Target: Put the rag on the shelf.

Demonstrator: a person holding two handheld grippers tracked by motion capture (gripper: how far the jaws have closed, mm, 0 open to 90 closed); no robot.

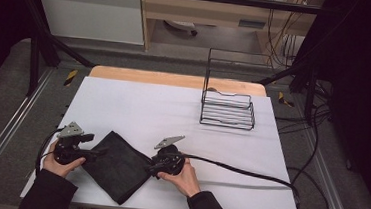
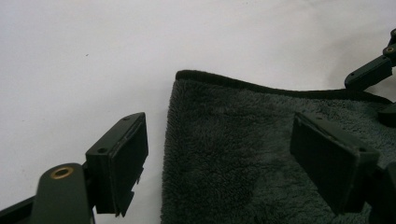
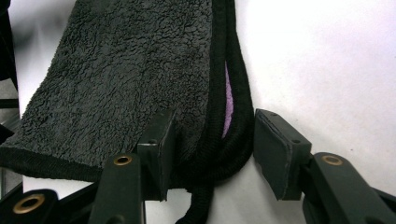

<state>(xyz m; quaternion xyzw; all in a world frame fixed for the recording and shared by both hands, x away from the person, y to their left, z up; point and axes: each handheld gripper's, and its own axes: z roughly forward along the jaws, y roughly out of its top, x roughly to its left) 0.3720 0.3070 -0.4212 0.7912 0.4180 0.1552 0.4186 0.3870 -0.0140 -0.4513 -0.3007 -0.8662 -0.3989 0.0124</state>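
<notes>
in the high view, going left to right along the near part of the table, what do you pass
left gripper → folded dark towel → right gripper → black cable trailing off to the right; the wire rack stands farther back, right of them.

A white sheet (image 1: 138,108) covers the counter (image 1: 175,78), whose bare wooden edge shows as a strip along the far side, above the middle of the frame. A black wire rack (image 1: 227,109) stands on the sheet at the upper right of centre, its tall back frame rising behind a low slatted shelf. Grey floor (image 1: 8,100) runs along both sides. At the top of the frame stand a white cabinet (image 1: 90,12) on the left and a wooden unit (image 1: 206,8) beside it. Loose black cables (image 1: 314,160) lie on the floor at the right; what hangs near the top right is probably more wiring.
</notes>
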